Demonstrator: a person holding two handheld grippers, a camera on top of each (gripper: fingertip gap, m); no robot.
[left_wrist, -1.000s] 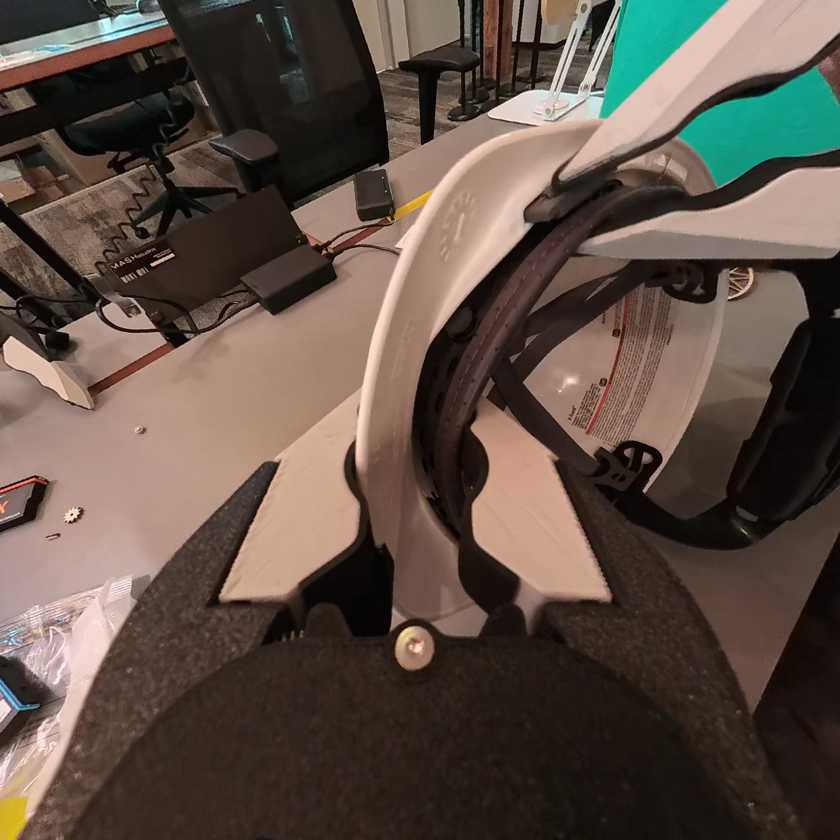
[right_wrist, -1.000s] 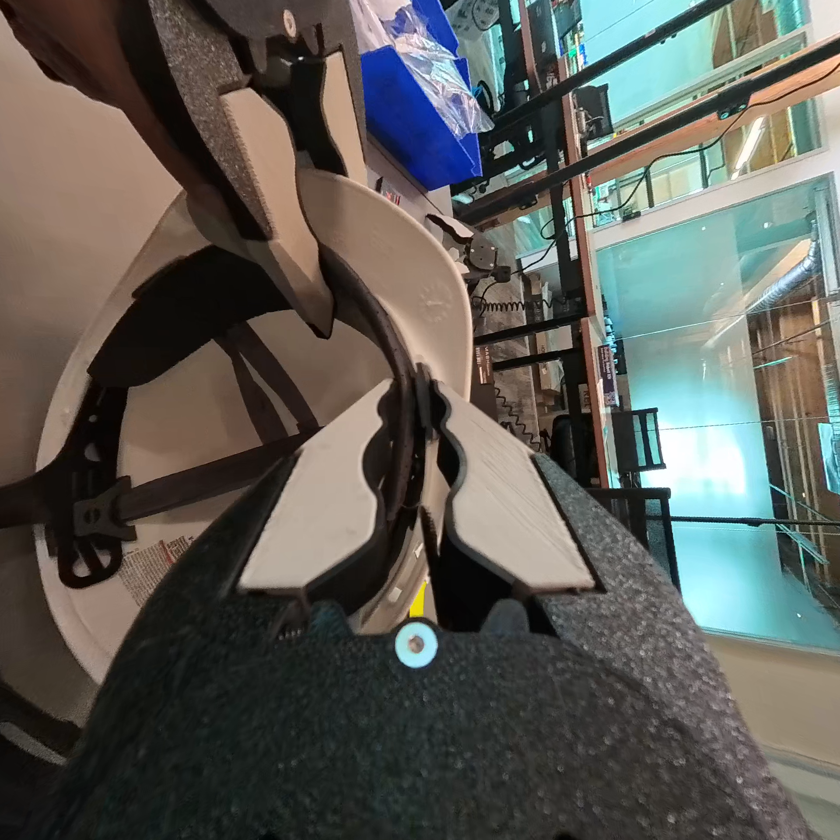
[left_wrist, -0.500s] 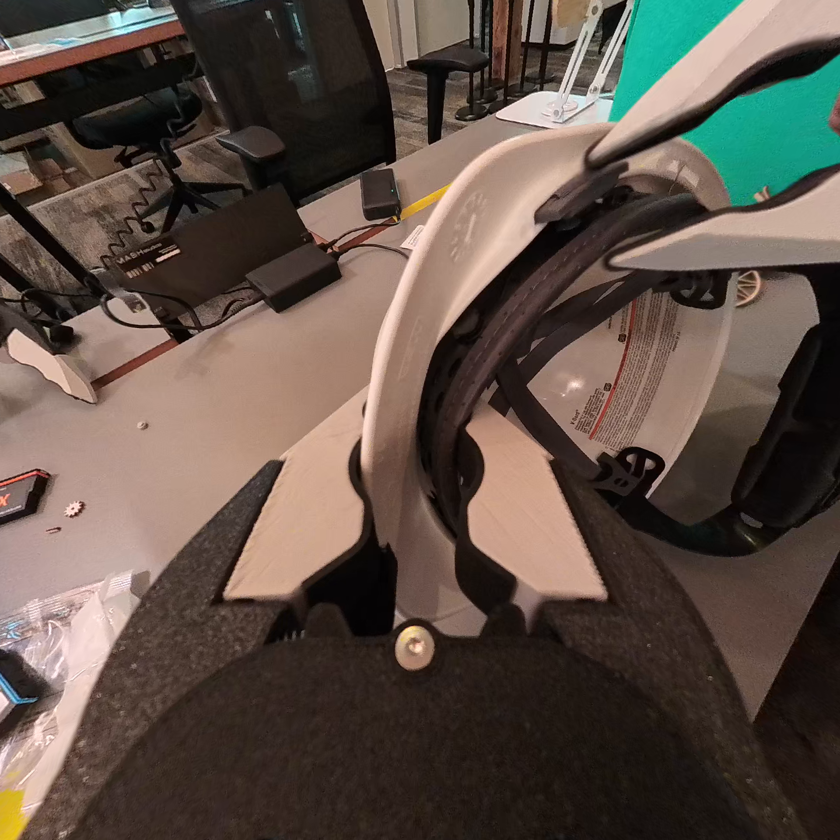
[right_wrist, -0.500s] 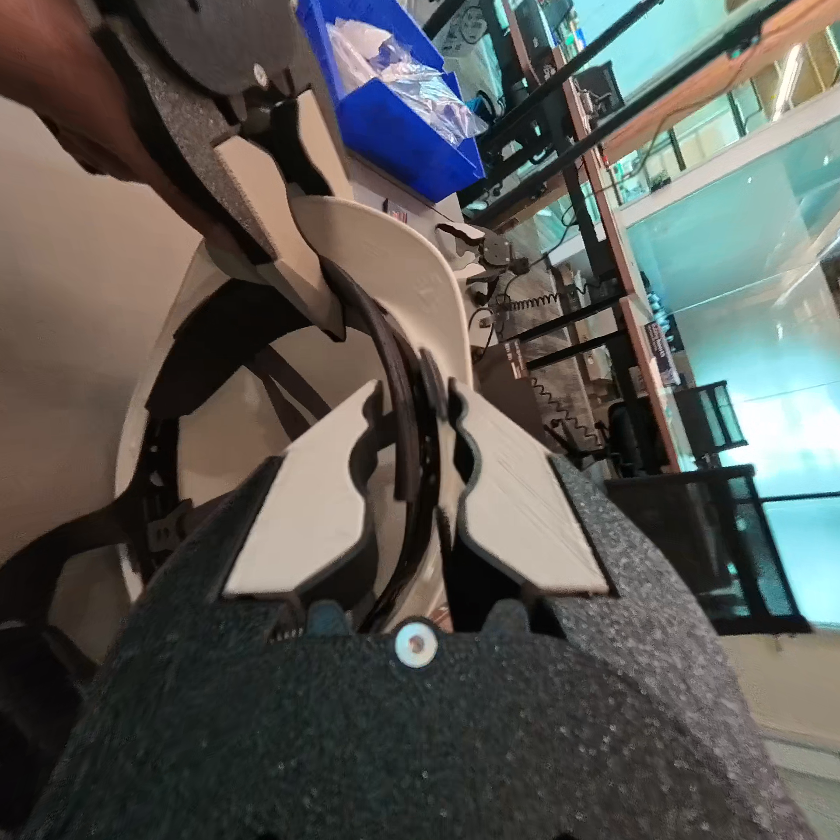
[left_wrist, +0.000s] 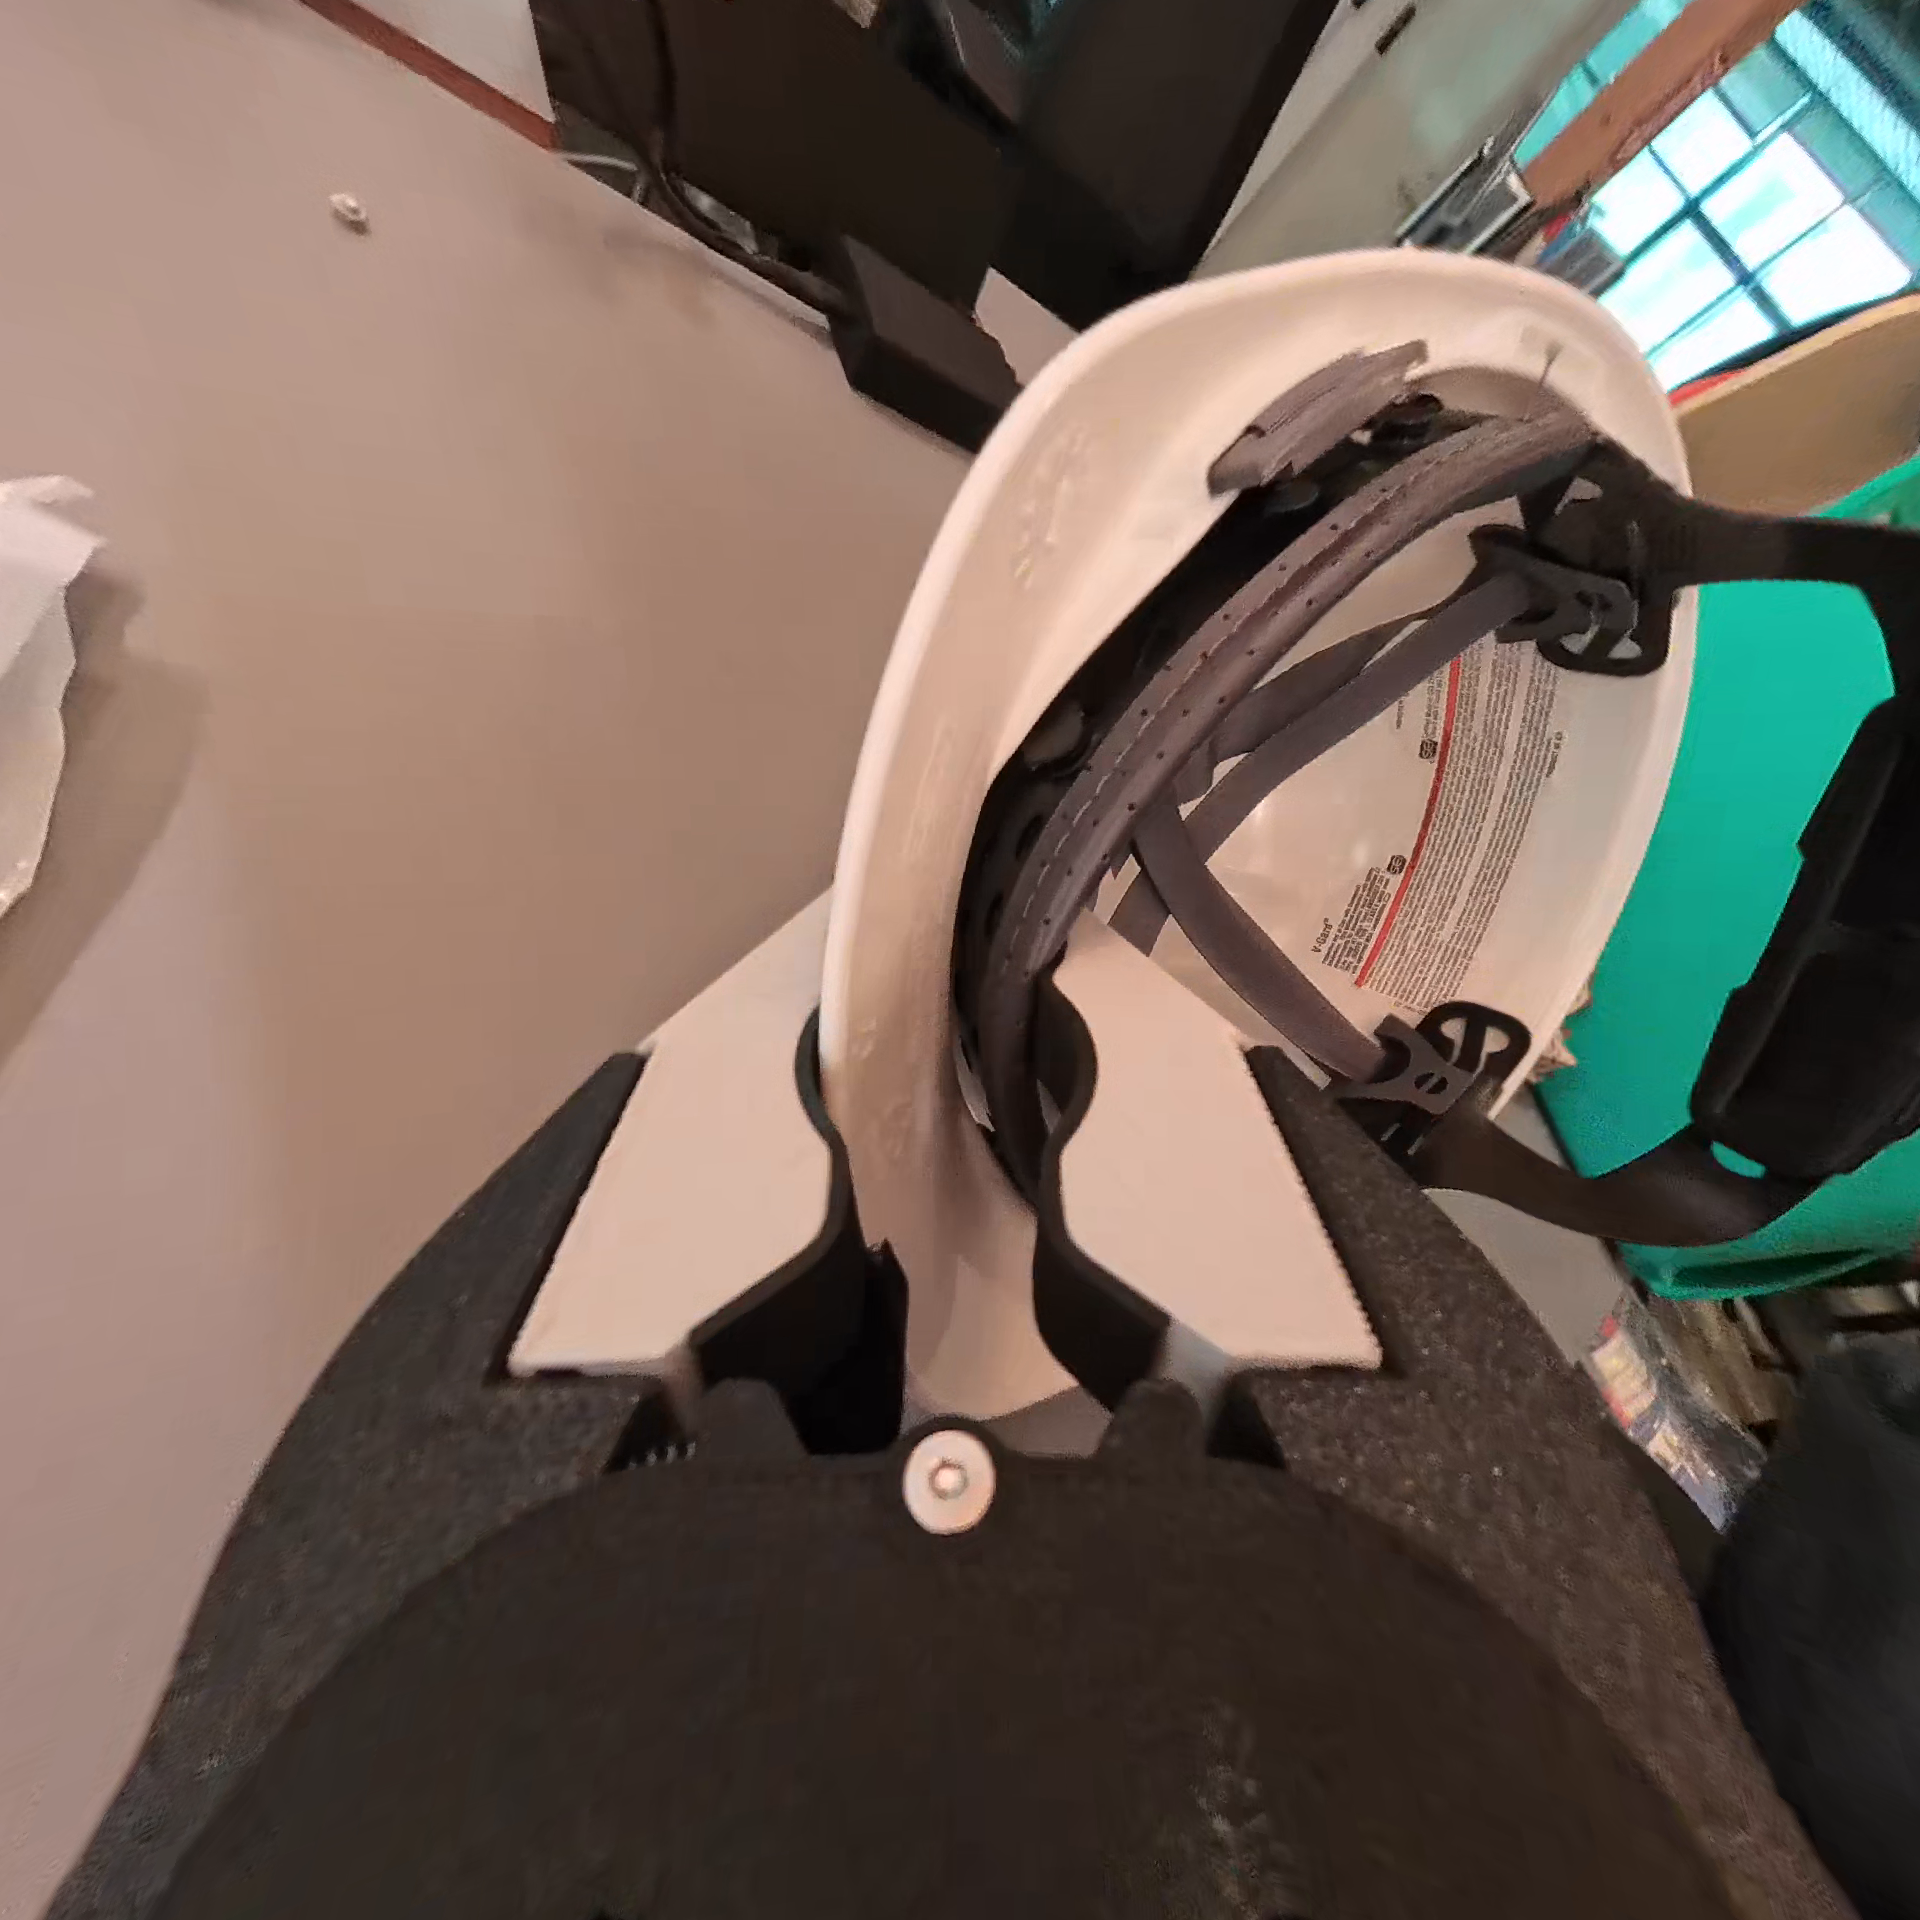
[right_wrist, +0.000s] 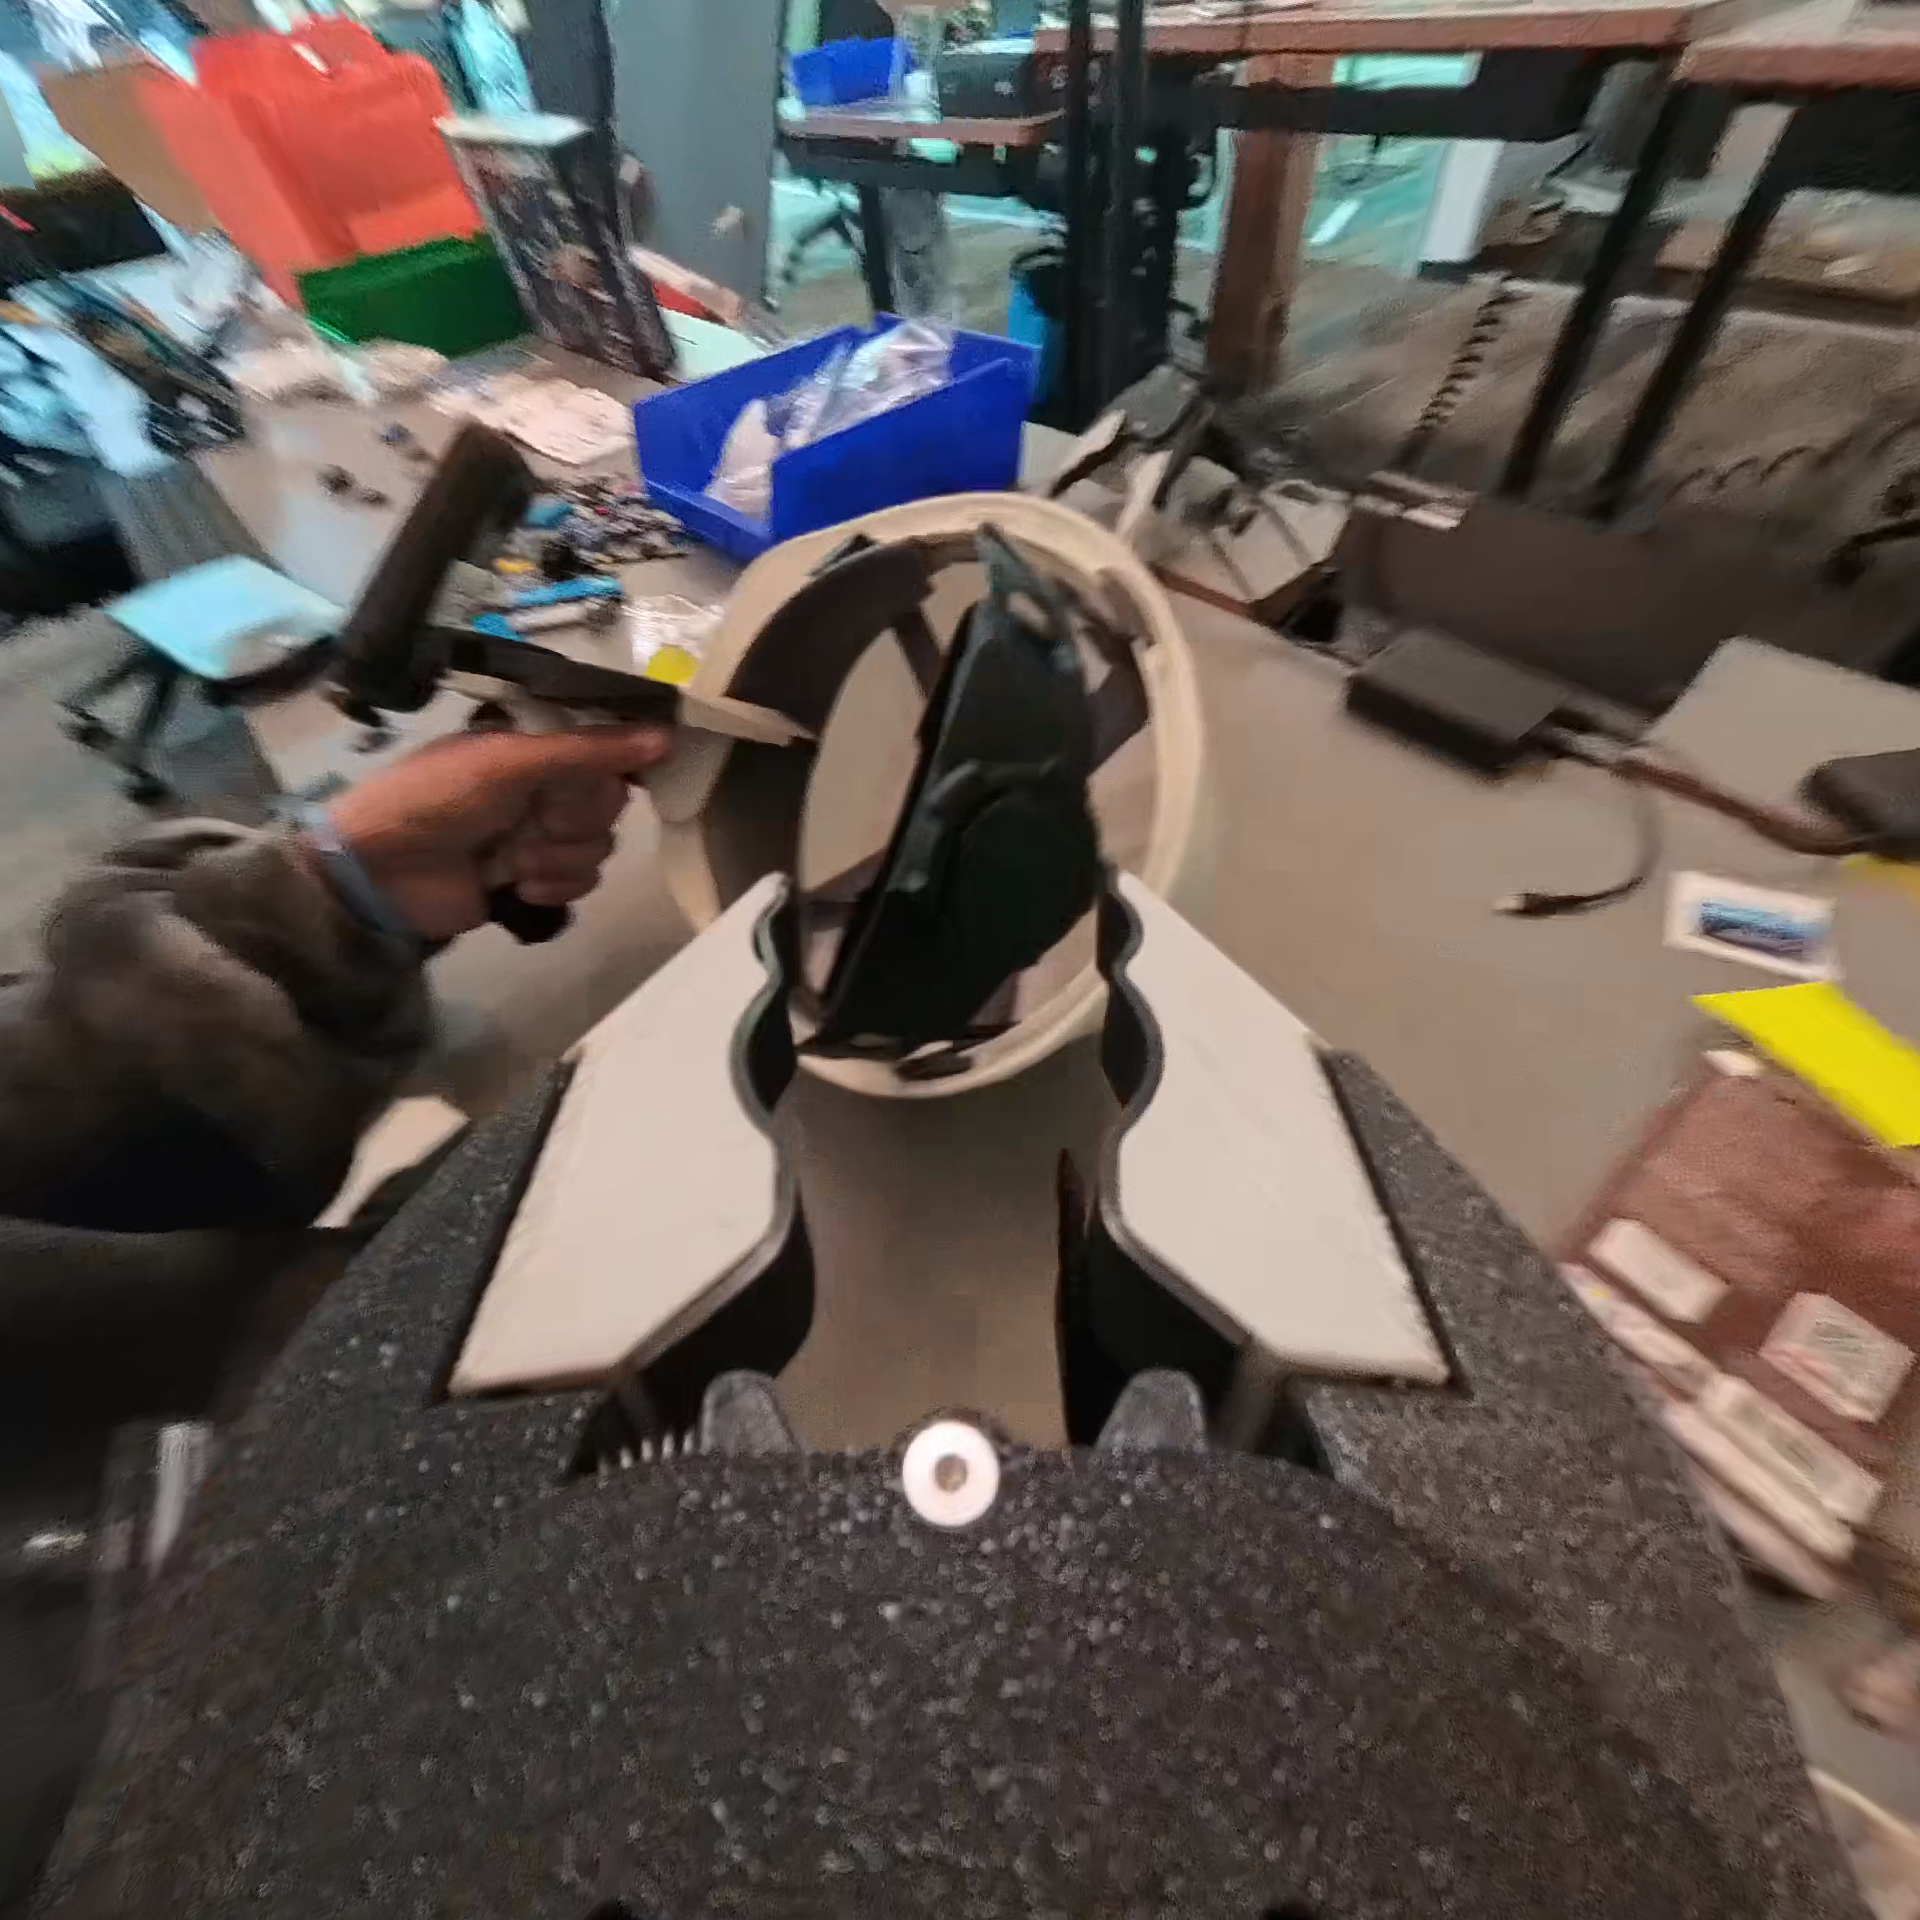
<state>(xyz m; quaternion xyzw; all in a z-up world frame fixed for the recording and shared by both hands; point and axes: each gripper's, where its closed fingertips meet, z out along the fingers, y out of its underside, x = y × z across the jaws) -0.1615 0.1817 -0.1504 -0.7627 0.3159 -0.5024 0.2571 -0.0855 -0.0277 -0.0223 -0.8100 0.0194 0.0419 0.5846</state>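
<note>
Left gripper (left_wrist: 940, 1049) fingers clamped on helmet (left_wrist: 1049, 582) brim, held above desk (left_wrist: 436, 644); right gripper (right_wrist: 940, 966) fingers spread, empty, facing helmet

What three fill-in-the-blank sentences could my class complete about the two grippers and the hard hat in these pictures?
1. The left gripper is shut on the brim of the white ____.
2. The right gripper has its jaws ____ and holds nothing.
3. Behind the hard hat, on the grey table, stands a ____ bin of clear bags.
4. A person's hand grips the ____ gripper's handle.

Missing words: hard hat; open; blue; left
</note>
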